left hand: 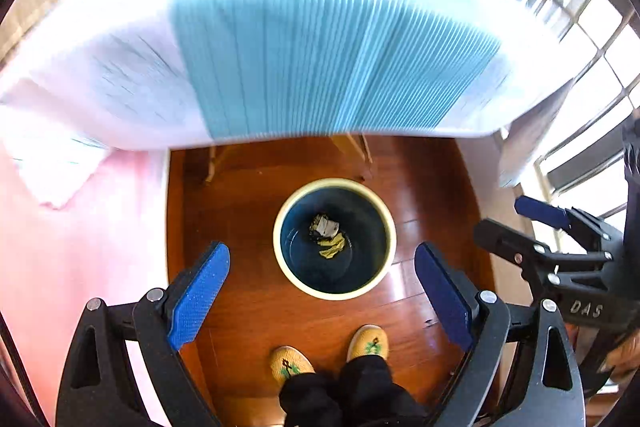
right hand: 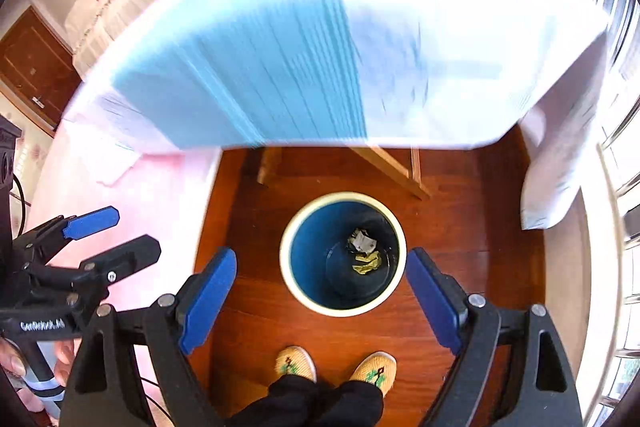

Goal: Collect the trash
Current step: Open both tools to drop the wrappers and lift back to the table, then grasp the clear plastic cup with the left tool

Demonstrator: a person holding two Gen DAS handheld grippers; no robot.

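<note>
A round bin [left hand: 292,277] with a cream rim and blue inside stands on the wooden floor; it also shows in the right wrist view [right hand: 298,291]. Crumpled trash [left hand: 328,235] lies at its bottom, grey-white and yellow-green, and shows in the right wrist view too [right hand: 364,253]. My left gripper [left hand: 322,291] is open and empty, high above the bin's near rim. My right gripper [right hand: 320,293] is open and empty, also high above the bin. Each gripper shows in the other's view: the right one [left hand: 520,219], the left one [right hand: 124,233].
A table under a blue and white cloth [left hand: 320,39] stands just beyond the bin, blurred by motion. Its wooden legs [right hand: 396,171] reach the floor behind the bin. A pink cover [left hand: 80,247] lies left. Windows [left hand: 580,7] are at right. The person's slippered feet [left hand: 332,351] stand below.
</note>
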